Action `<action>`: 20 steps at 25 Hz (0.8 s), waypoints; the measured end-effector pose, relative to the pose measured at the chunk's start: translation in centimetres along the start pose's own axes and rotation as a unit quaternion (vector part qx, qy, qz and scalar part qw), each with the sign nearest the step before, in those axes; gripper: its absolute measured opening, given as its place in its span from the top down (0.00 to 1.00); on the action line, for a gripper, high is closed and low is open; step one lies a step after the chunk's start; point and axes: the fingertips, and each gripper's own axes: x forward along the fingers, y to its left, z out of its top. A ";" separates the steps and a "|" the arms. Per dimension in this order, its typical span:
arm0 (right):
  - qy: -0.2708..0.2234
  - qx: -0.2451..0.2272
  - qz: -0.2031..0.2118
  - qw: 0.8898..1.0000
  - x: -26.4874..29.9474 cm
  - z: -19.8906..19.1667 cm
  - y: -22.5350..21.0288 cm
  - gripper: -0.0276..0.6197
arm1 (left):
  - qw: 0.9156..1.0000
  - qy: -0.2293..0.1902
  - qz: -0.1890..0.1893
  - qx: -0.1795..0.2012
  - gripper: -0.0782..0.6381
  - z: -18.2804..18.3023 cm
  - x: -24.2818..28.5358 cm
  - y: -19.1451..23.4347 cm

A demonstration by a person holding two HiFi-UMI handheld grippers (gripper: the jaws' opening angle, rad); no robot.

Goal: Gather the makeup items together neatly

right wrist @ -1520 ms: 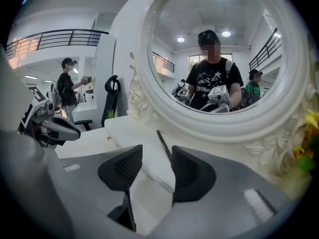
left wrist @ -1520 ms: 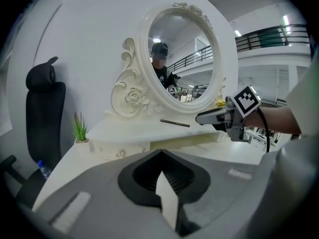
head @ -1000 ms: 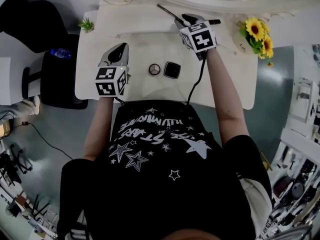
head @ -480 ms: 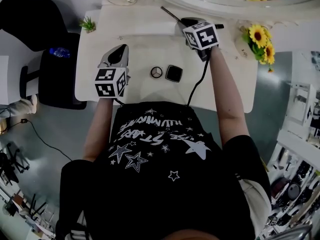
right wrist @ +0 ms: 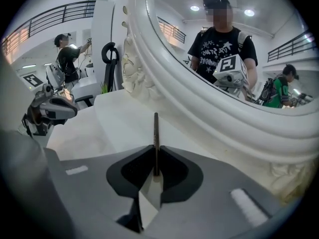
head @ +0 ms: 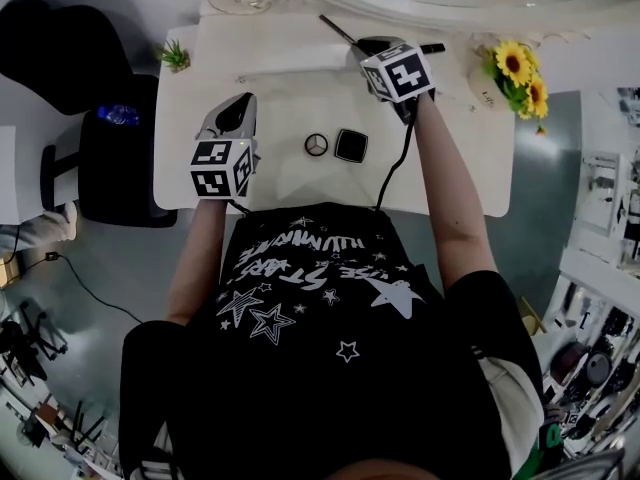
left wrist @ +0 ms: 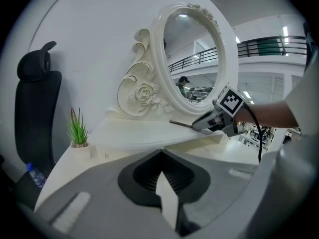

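My right gripper [right wrist: 155, 176] has just been closing and now pinches the thin brush [right wrist: 155, 133]; left gripper [left wrist: 160, 156] pressed together, empty; next I'd lift it toward the black compact [head: 349, 145]

The white dressing table [head: 280, 98] fills the upper centre of the head view. A raised rear shelf [head: 265, 40] runs along its top edge.

Items on the surface:
- Oval mirror [left wrist: 157, 59] with an ornate scrolled frame, upright at the rear, along the top of the frame.
- Small potted plant [head: 175, 54], green, upright, at the upper-left corner.
- Sunflowers [head: 520, 73] in a pale vase, at the upper right.
- Round compact [head: 316, 145] and square black compact [head: 349, 145], side by side at centre, near the front edge, just apart.
- Thin dark stick [head: 337, 29], over the rear shelf at top centre; contact with the shelf cannot be confirmed.
- Short dark item [head: 432, 47], upper right of centre, partly hidden.
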 end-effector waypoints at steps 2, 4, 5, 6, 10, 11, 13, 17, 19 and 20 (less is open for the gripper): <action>-0.002 0.009 -0.010 1.000 -0.4 -0.2 0.2 0.86 | 1.000 0.001 -0.007 0.003 0.89 -0.1 -0.1 0.0; -0.006 0.021 -0.022 1.000 -1.0 -0.4 0.4 0.86 | 1.000 0.002 -0.016 0.007 0.89 -0.1 -0.2 0.0; -0.009 0.029 -0.028 0.999 -1.4 -0.5 0.5 0.86 | 1.000 0.003 -0.022 0.009 0.89 -0.2 -0.2 -0.1; -0.012 0.037 -0.034 0.999 -1.7 -0.7 0.6 0.86 | 1.000 0.003 -0.027 0.012 0.89 -0.2 -0.2 -0.2; -0.028 0.069 -0.060 0.995 -3.3 -1.3 1.4 0.86 | 0.999 0.005 -0.050 0.021 0.89 -0.4 -0.4 -0.6; -0.033 0.079 -0.068 0.994 -3.7 -1.5 1.5 0.86 | 0.998 0.006 -0.056 0.024 0.89 -0.4 -0.5 -0.8; -0.045 0.102 -0.088 0.990 -4.7 -2.1 1.8 0.86 | 0.997 0.007 -0.070 0.029 0.89 -0.6 -0.5 -1.2; -0.065 0.144 -0.130 0.979 -6.9 -3.8 2.3 0.86 | 0.994 0.014 -0.101 0.043 0.89 -1.1 -0.2 -2.5; -0.073 0.163 -0.148 0.973 -8.0 -4.8 2.6 0.86 | 0.992 0.018 -0.115 0.050 0.89 -1.5 0.0 -3.2; -0.074 0.172 -0.155 0.970 -8.5 -5.4 2.8 0.86 | 0.991 0.021 -0.120 0.052 0.89 -1.6 0.1 -3.5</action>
